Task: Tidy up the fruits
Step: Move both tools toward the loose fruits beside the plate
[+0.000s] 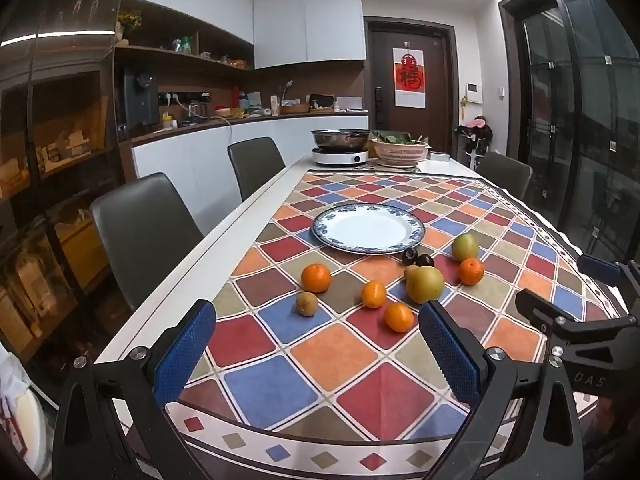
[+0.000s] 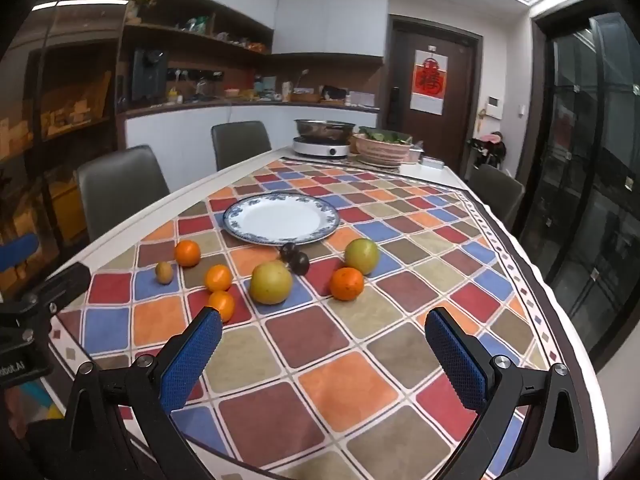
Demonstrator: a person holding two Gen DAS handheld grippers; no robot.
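Note:
A white plate with a blue rim (image 1: 368,229) (image 2: 281,219) lies empty on the chequered tablecloth. In front of it are scattered several oranges (image 1: 316,278) (image 2: 346,284), a brown kiwi (image 1: 307,304) (image 2: 164,272), a yellow-green pear (image 1: 424,284) (image 2: 271,283), a green apple (image 1: 465,247) (image 2: 361,256) and two dark plums (image 1: 416,258) (image 2: 295,258). My left gripper (image 1: 318,316) hangs open over the near tablecloth, short of the fruit, nothing between its blue pads. My right gripper (image 2: 323,320) is likewise open and empty, just below the pear and an orange.
An induction cooker with a steel pot (image 1: 340,146) (image 2: 322,136) and a basket of greens (image 1: 399,148) (image 2: 383,146) stand at the table's far end. Grey chairs (image 1: 144,232) (image 2: 120,188) line the left side, another (image 1: 504,174) the right. The other gripper (image 1: 580,320) shows at the right edge.

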